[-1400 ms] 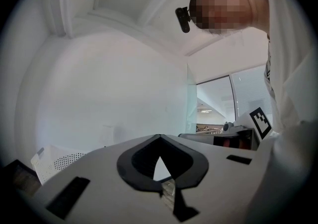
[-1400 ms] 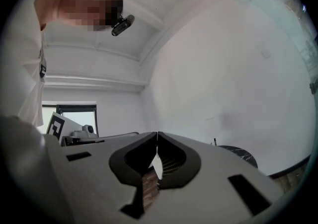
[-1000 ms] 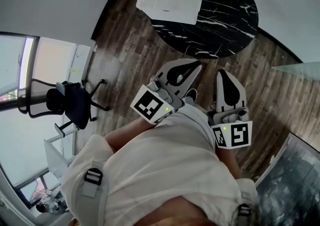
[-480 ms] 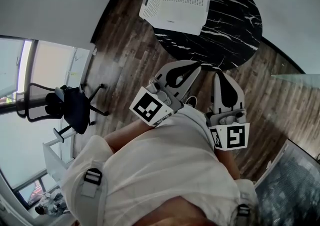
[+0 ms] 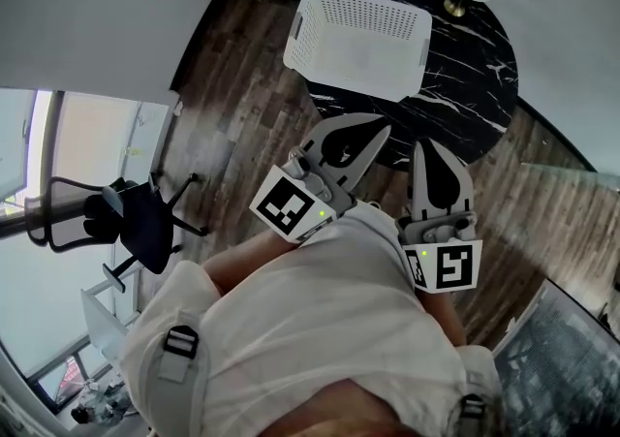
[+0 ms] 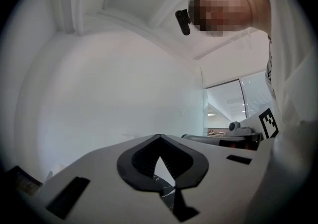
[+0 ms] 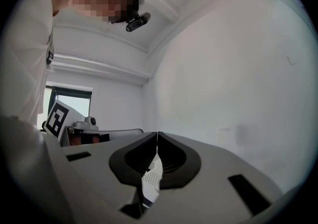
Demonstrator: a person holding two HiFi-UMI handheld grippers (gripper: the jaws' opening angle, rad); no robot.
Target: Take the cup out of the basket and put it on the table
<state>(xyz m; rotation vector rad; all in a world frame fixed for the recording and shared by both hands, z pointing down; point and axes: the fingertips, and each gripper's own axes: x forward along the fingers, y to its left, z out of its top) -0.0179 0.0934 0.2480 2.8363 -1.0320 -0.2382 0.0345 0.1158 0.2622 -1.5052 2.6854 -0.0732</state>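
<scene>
A white perforated plastic basket is seen standing on a round black surface with white marble veining, near the edge closest to the person. The cup cannot be made out in any view. It is possibly hidden behind the basket's walls, whose inside is shown only as a pale blur. A small gold-coloured round object is seen on the far side of the surface, apart from the basket.

Both grippers are held low in front of the person's white garment, over the dark wooden plank floor and just short of the surface's near edge. The left gripper is angled towards the right. Its jaws are pressed together at the tips, and nothing is held between them. In the left gripper view, a sliver of the veined black surface is seen through the gap behind the closed tips of the left gripper. The right gripper is pointed straight ahead. Its jaws are likewise pressed together and empty. In the right gripper view, a strip of the basket is seen behind the joined tips of the right gripper.

A black office chair is seen by the window at the left, well apart from the surface.
</scene>
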